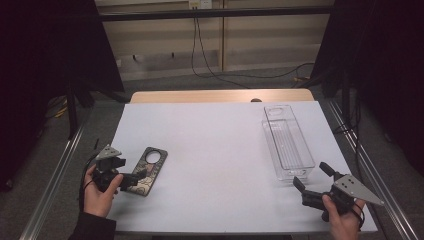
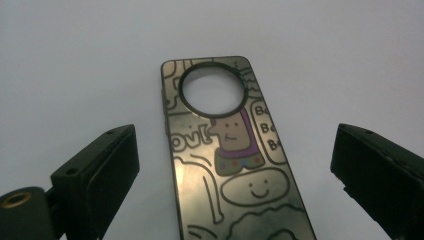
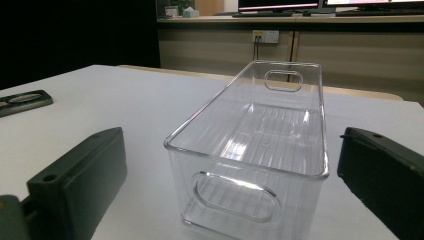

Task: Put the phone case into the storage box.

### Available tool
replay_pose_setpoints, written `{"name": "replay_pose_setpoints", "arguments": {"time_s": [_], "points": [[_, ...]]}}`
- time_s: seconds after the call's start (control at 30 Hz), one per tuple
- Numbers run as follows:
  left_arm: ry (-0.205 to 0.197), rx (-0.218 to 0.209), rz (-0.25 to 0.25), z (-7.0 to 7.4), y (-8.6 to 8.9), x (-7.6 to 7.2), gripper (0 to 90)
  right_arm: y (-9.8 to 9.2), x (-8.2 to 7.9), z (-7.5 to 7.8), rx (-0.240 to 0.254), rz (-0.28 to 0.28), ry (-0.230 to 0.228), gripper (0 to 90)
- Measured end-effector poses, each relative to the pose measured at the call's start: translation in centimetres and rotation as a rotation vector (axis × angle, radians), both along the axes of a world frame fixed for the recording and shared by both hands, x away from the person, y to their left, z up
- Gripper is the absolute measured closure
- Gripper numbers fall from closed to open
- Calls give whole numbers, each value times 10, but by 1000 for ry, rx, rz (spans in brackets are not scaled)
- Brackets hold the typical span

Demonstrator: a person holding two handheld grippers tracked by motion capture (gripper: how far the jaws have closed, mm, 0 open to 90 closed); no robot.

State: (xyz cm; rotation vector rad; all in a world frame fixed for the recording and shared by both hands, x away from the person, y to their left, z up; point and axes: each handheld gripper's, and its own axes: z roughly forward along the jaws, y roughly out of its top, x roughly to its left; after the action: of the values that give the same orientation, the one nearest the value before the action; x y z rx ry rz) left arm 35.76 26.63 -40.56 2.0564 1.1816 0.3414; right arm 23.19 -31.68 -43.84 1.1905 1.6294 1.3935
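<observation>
- The phone case [image 2: 227,160] lies flat on the white table cover [image 1: 215,150], near the left edge on the person's side, untouched by anything; nothing has been lifted yet, so I'd judge the work to be at its very start.
- It is a dark, glossy case with a big round camera cut-out at its far end and line-drawn cartoon doodles over its back: a smiling figure with a purple patch, a smiling cloud shape, some bubble lettering I can't quite read.
- The left gripper [image 1: 140,176] sits low over the near end of the case, jaws spread wide with the case lying between them and clear air on both sides; no pad presses on it.
- Well apart, on the right side of the table, stands the clear plastic bin [image 3: 255,145], long and narrow, ribbed floor, a handle slot in each end wall, and nothing inside it.
- The right gripper [image 1: 312,179] waits just before the near end of the bin, jaws wide apart and gripping nothing.
- What looks to be left, as I read it: closing on the case, carrying it across, and setting it in the bin.
</observation>
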Motion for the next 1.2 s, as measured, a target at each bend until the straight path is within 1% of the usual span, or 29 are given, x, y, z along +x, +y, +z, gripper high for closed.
{"name": "replay_pose_setpoints", "arguments": {"time_s": [0.07,0.17,0.2,0.23,0.3,0.33,0.37,0.4,0.43,0.47,0.5,0.53,0.57,0.6,0.63,0.7,0.77,0.8,0.83,0.9,0.93,0.97,1.0,1.07,1.1,1.13,1.17,1.2], "points": [[10,21,1,-1,-3,4,53,0,1,0,0,-1,-1,0],[62,58,-3,-6,-7,9,54,1,1,0,0,2,0,0],[59,82,-3,-8,-8,9,55,0,1,0,0,2,-1,0],[62,96,-3,-9,-10,9,55,0,1,0,2,1,-2,0],[82,106,-25,-10,-11,11,55,1,2,0,1,3,-2,0],[91,110,-22,-11,-11,13,55,0,2,0,-4,4,-1,0],[109,123,-17,-12,-12,16,55,1,2,0,-2,5,-2,0],[106,133,-17,-12,-13,17,55,1,2,0,-2,5,-3,0],[106,135,-17,-14,-14,20,56,1,3,0,-2,6,-2,0],[112,123,-24,-15,-15,22,56,1,3,0,-3,6,0,0],[117,120,-37,-16,-16,24,55,2,3,0,-1,8,0,0],[126,129,-37,-17,-17,26,56,2,3,0,0,9,0,0],[130,143,-34,-18,-18,27,56,2,3,0,0,8,0,0],[132,148,-28,-18,-20,29,55,1,3,0,1,8,1,0],[140,141,-33,-18,-22,31,55,1,4,0,3,7,1,0],[148,161,-54,-17,-24,35,55,1,4,0,2,7,2,0],[157,151,-64,-17,-27,38,56,2,4,0,1,10,1,0],[156,143,-60,-18,-28,39,57,2,4,0,0,11,1,0],[162,149,-64,-20,-30,40,60,2,4,-1,-1,11,1,0],[190,185,-70,-25,-32,42,61,2,4,-1,0,8,2,0],[204,187,-75,-27,-32,42,59,2,4,-1,4,8,3,0],[221,180,-78,-28,-32,44,59,1,4,-1,0,9,1,0],[227,185,-82,-28,-32,44,59,1,4,-1,4,8,3,0],[217,182,-71,-28,-33,44,61,1,5,-1,3,9,5,0],[222,182,-75,-28,-33,45,61,1,5,-1,2,9,4,0],[241,184,-81,-28,-33,45,59,2,5,-1,0,10,3,0],[243,194,-89,-29,-33,46,58,2,5,-1,0,10,3,0],[256,200,-89,-30,-34,46,52,2,5,-1,0,11,4,0]]}}
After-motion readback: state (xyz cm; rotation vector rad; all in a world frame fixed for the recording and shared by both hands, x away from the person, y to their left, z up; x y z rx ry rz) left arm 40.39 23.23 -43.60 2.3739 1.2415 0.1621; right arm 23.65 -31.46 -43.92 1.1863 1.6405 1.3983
